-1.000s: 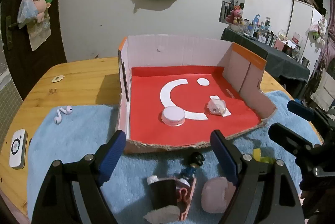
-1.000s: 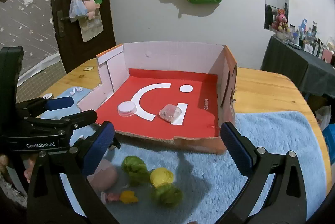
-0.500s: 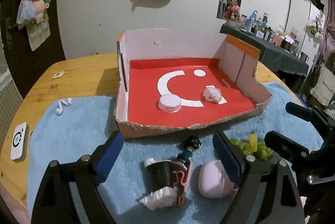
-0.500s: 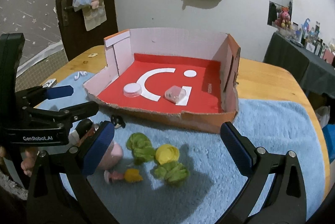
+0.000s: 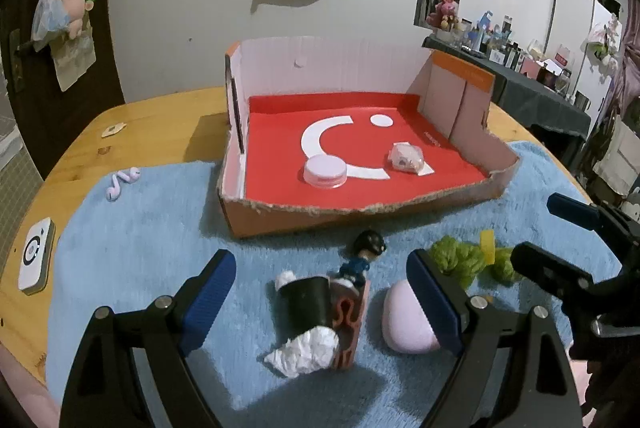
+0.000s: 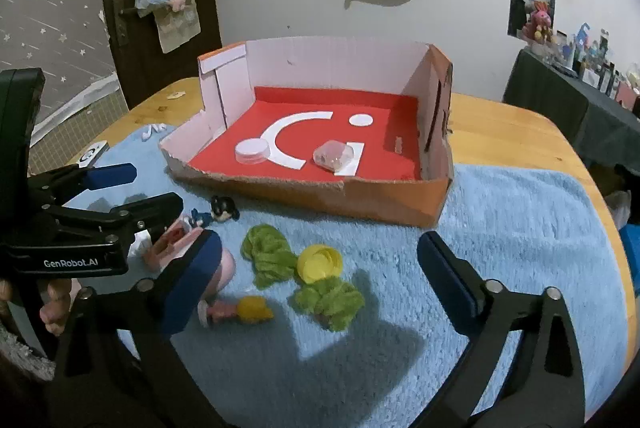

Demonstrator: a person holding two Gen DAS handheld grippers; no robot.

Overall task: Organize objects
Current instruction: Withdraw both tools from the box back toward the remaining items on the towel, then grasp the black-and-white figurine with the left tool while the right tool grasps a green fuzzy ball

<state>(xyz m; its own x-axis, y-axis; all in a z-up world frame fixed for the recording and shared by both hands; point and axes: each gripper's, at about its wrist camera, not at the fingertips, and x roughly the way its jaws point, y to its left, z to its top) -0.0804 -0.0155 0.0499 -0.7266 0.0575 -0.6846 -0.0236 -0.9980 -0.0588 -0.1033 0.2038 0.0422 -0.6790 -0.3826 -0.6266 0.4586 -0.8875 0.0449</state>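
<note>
An open cardboard box (image 5: 360, 214) with a red floor holds a white lid (image 5: 325, 170) and a clear wrapped piece (image 5: 406, 156). In front of it, on the blue towel, lie a black cup with white tissue (image 5: 308, 304), a small figurine (image 5: 362, 256) and a pink case (image 5: 404, 324). My left gripper (image 5: 322, 296) hangs open over the cup and figurine without touching them. My right gripper (image 6: 320, 280) is closing, its jaws wide; a yellow cap (image 6: 320, 262) and green yarn (image 6: 270, 256) lie between the fingers, untouched. A yellow-and-pink toy (image 6: 240, 310) lies near its left finger.
The blue towel (image 5: 140, 248) covers the front of a round wooden table (image 5: 140, 120). White earbuds (image 5: 122, 182) and a white square device (image 5: 36, 256) lie at the left. A dark cluttered side table (image 5: 540, 96) stands at the right. A person's fingers (image 6: 52, 312) hold the left gripper.
Both grippers have drawn back from the box and sunk a little, so the loose things on the towel now lie between their fingers. The right jaws have narrowed slightly.
</note>
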